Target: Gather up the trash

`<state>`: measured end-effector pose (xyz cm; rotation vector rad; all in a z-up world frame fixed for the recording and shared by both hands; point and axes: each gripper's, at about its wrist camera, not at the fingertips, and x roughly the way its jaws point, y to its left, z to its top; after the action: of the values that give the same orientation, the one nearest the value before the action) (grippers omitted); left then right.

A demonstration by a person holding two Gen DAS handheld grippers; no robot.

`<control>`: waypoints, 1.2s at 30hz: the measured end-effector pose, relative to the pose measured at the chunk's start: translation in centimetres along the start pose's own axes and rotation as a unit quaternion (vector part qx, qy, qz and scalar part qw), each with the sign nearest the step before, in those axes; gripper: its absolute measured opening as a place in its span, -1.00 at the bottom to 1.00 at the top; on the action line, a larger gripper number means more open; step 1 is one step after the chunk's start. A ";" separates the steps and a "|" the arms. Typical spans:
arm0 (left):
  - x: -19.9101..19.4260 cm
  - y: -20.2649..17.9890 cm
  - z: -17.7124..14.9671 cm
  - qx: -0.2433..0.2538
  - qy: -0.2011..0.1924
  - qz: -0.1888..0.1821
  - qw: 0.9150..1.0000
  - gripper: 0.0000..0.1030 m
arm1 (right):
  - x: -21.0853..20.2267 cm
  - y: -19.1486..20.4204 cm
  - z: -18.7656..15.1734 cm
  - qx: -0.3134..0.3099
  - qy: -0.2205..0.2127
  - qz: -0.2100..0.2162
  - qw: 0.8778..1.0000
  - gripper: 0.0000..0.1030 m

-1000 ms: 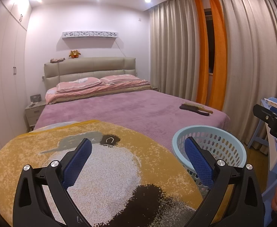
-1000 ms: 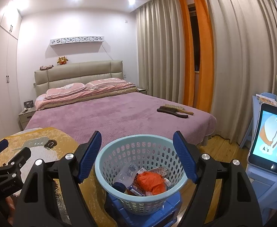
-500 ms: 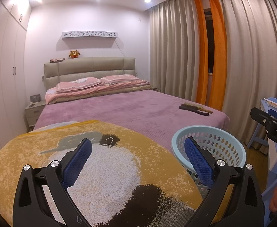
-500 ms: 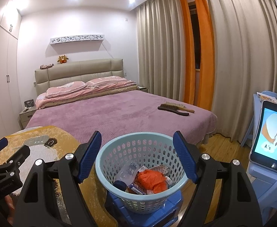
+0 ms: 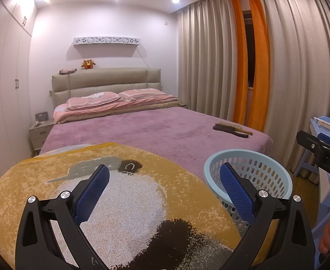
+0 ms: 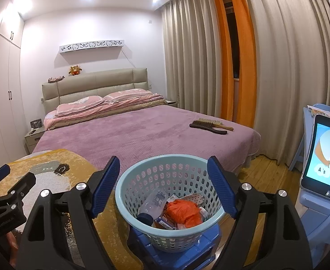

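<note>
A pale blue perforated basket (image 6: 142, 177) stands on a blue stool (image 6: 176, 247) and holds trash: a clear plastic bottle (image 6: 152, 204), an orange bag (image 6: 184, 210) and wrappers. My right gripper (image 6: 163, 187) is open and empty, held just above and in front of the basket. My left gripper (image 5: 163, 189) is open and empty over a round yellow panda-pattern cloth (image 5: 120, 202); the basket (image 5: 266, 168) lies to its right. The left gripper also shows at the left edge of the right wrist view (image 6: 5, 186).
A bed with a purple cover (image 6: 142, 135) fills the room's middle, with two brushes (image 6: 210, 127) near its right edge. A tablet (image 6: 324, 155) stands at the right. Curtains (image 6: 277, 67) hang behind, wardrobes (image 5: 5, 90) at the left, a nightstand (image 5: 40, 132).
None beyond a slight drift of the right wrist view; both grippers stay open and empty.
</note>
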<state>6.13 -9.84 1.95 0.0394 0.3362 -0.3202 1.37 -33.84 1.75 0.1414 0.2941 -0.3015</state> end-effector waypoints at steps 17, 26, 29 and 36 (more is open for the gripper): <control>0.0 0.1 0.0 -0.001 0.000 -0.001 1.000 0.85 | -0.1 0.1 -0.2 0.000 0.002 0.002 1.000 0.49; 0.0 0.3 0.1 -0.004 -0.002 -0.004 1.000 0.85 | -0.2 0.4 -0.3 -0.004 0.002 0.004 1.000 0.49; 0.0 0.5 0.1 -0.005 -0.002 -0.004 1.000 0.85 | -0.2 0.4 -0.2 -0.005 0.002 0.005 1.000 0.49; -0.2 0.4 0.1 -0.002 -0.005 -0.002 1.000 0.85 | -0.1 0.3 -0.2 -0.003 0.003 0.005 1.000 0.49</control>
<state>6.10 -9.46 2.12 0.0322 0.3275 -0.3241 1.31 -33.46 1.59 0.1375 0.2996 -0.2898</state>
